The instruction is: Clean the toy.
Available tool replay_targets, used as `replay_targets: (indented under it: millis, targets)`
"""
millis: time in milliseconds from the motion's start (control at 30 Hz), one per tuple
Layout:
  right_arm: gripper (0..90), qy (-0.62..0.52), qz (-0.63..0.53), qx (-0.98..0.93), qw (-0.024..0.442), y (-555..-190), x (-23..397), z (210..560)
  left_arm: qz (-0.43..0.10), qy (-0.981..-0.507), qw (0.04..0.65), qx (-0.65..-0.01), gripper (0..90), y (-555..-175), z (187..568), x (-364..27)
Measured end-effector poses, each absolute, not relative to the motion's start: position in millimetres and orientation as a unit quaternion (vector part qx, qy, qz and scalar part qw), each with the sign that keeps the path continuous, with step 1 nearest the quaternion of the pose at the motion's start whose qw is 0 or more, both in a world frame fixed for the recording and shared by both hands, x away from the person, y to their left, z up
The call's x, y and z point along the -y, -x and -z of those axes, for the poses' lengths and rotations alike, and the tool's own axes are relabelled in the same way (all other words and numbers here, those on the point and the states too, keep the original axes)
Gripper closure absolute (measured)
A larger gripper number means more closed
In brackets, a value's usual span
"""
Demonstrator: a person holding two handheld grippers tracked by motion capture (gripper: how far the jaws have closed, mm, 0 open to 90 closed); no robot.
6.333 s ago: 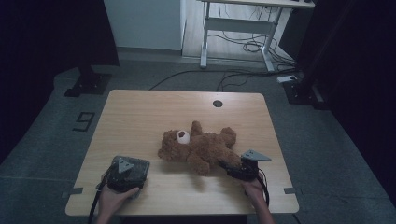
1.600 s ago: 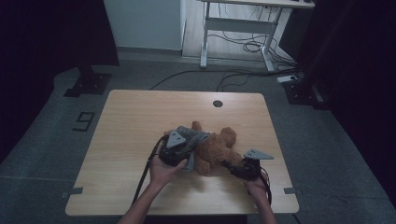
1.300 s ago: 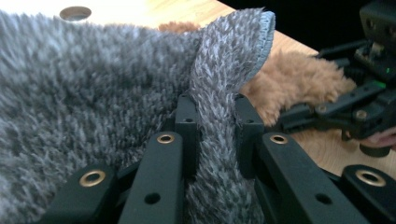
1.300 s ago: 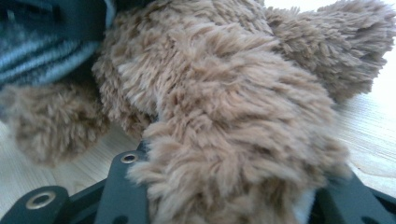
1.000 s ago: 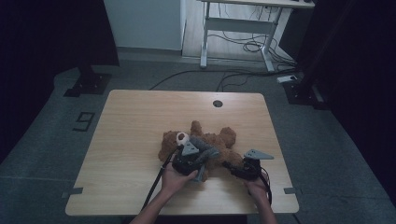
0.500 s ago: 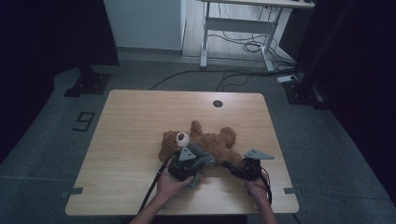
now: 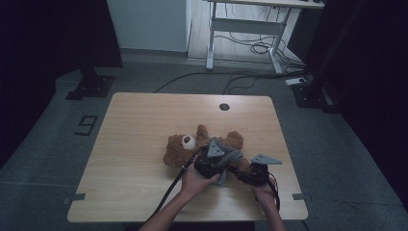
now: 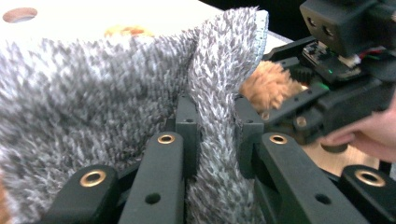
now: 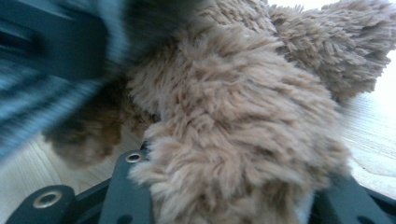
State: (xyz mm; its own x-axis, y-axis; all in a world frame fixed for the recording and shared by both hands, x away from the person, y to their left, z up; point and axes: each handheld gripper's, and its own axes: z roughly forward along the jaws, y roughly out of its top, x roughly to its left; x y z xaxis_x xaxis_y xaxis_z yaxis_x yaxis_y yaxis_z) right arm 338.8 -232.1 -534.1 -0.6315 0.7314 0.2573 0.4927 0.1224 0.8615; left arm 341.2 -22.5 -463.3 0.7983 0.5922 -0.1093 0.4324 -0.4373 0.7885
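A brown teddy bear (image 7: 180, 147) lies on its back on the wooden table (image 7: 134, 144). My left gripper (image 7: 222, 161) is over its lower body, shut on a fold of fuzzy grey cloth (image 8: 93, 93) that stands between its jaws (image 8: 215, 121). My right gripper (image 7: 242, 169) is at the bear's leg near the front right edge. Its jaws have just been closing, and the brown leg (image 9: 233, 116) is pressed between them (image 9: 233, 191). In the left gripper view, the right gripper (image 8: 345, 70) and a tuft of the bear's fur (image 8: 268, 86) sit just beyond the cloth.
The table has a round cable hole (image 7: 224, 107) near its far edge. A white desk frame (image 7: 240, 29) with cables stands on the floor behind. Both forearms come in at the table's front edge.
My left gripper has carried the grey cloth to the right, toward the bear's legs and the right gripper. The right hand has stayed at the leg.
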Motion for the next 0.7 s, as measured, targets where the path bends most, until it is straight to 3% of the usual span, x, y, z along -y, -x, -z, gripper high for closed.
replay_targets:
  millis: [467,700]
  targets:
    - [58.2,-0.407,-0.521,-0.744,0.104,-340.6,234.7,533.7,-0.080,-0.845,0.423,-0.318,77.1,-347.5,466.7,7.1]
    - [58.4,-0.404,-0.521,-0.745,0.104,-340.6,236.9,533.4,-0.113,-0.844,0.411,-0.325,77.5,-344.9,465.3,-16.5]
